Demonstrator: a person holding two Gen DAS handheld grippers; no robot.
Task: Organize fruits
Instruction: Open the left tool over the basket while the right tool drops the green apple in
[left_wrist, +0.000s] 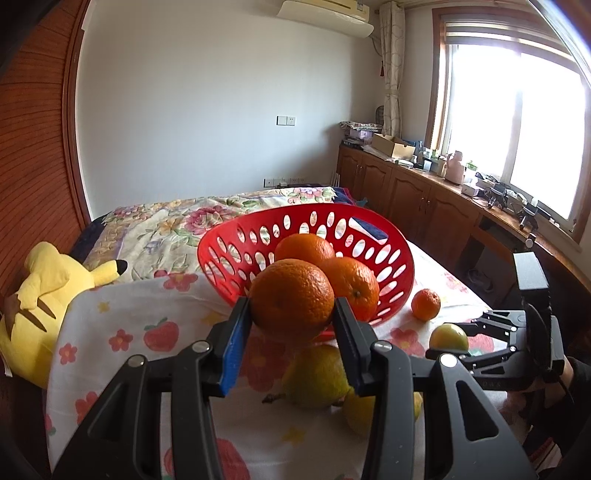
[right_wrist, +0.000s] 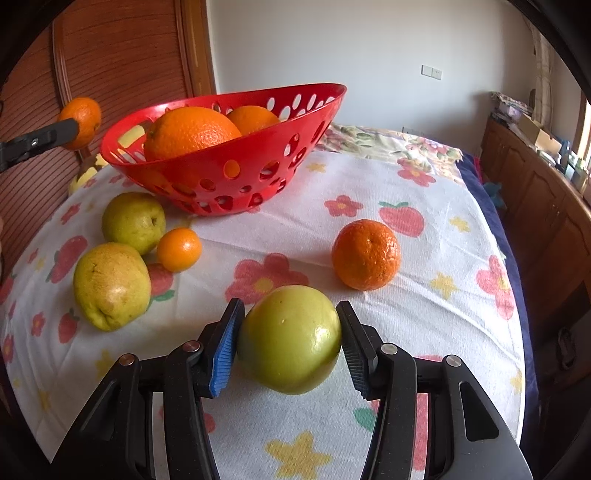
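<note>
Your left hand-held gripper (left_wrist: 293, 314) is pinching an orange (left_wrist: 291, 297), lifted up in the middle of the left wrist picture, just in front of the red basket (left_wrist: 221, 254). The pads press both sides of the fruit. Two more oranges (left_wrist: 354, 282) already sit in the basket.

Your right hand-held gripper (right_wrist: 290, 339) has a green apple (right_wrist: 290, 339) between its jaws at the bottom middle of the right wrist picture. The left blue pad (right_wrist: 221, 350) touches the apple, and the right pad looks like it does too. The apple looks like it sits on the flowery cloth (right_wrist: 369, 177) on the bed.

Here is what could go wrong. The orange is round and smooth, so it may slip out if you tilt or shake your left hand on the way to the basket. If you drop it from too high, it could bounce off the other oranges and roll out. The basket is light and leans, so a bump on its rim could tip it.

The apple is shiny, and the pads hold it near its wide middle. Lift it fast and it could pop free and roll into the tangerine (right_wrist: 365, 254) just beyond it, or off the bed. The two pears (right_wrist: 110, 284) and the small orange (right_wrist: 179, 249) at the left of the right wrist picture wait on the cloth.
</note>
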